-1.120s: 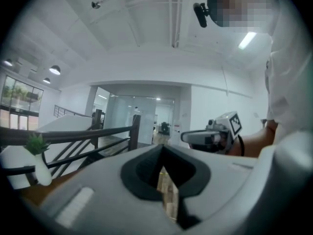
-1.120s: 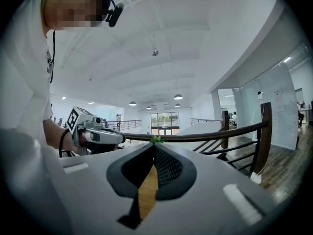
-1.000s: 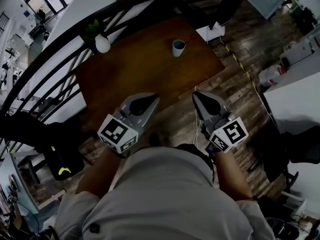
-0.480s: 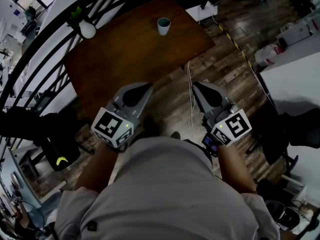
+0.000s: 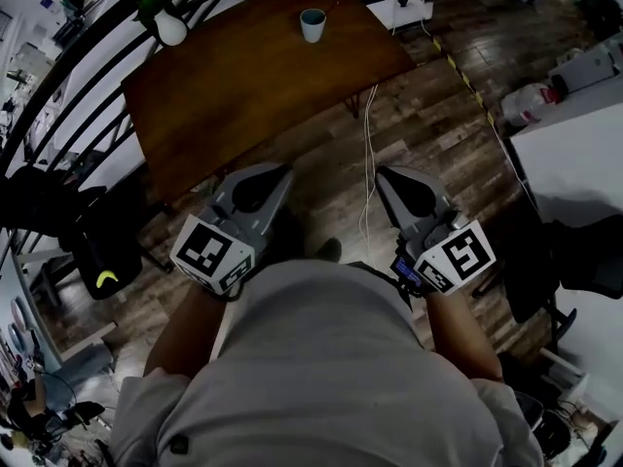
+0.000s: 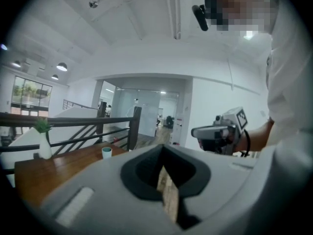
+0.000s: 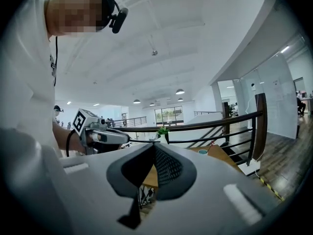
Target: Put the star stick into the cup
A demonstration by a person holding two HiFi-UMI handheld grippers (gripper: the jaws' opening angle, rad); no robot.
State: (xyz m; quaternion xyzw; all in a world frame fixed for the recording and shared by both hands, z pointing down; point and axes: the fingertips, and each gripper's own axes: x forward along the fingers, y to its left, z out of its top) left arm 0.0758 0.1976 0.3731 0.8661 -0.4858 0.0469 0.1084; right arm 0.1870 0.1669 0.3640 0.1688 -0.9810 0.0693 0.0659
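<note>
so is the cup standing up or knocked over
Upright. The cup stands on its base on the table, its open rim facing up; the left gripper view shows it standing too.

Open floor (image 5: 438, 134) at 1 o'clock gives me free passage. A white cable (image 5: 368, 144) trails along it at 12. Table (image 5: 243, 95) stands at 11, its near top free; cup (image 5: 312, 24) and vase (image 5: 171, 31) occupy the far edge. Railing (image 5: 102, 52) bars 10.
</note>
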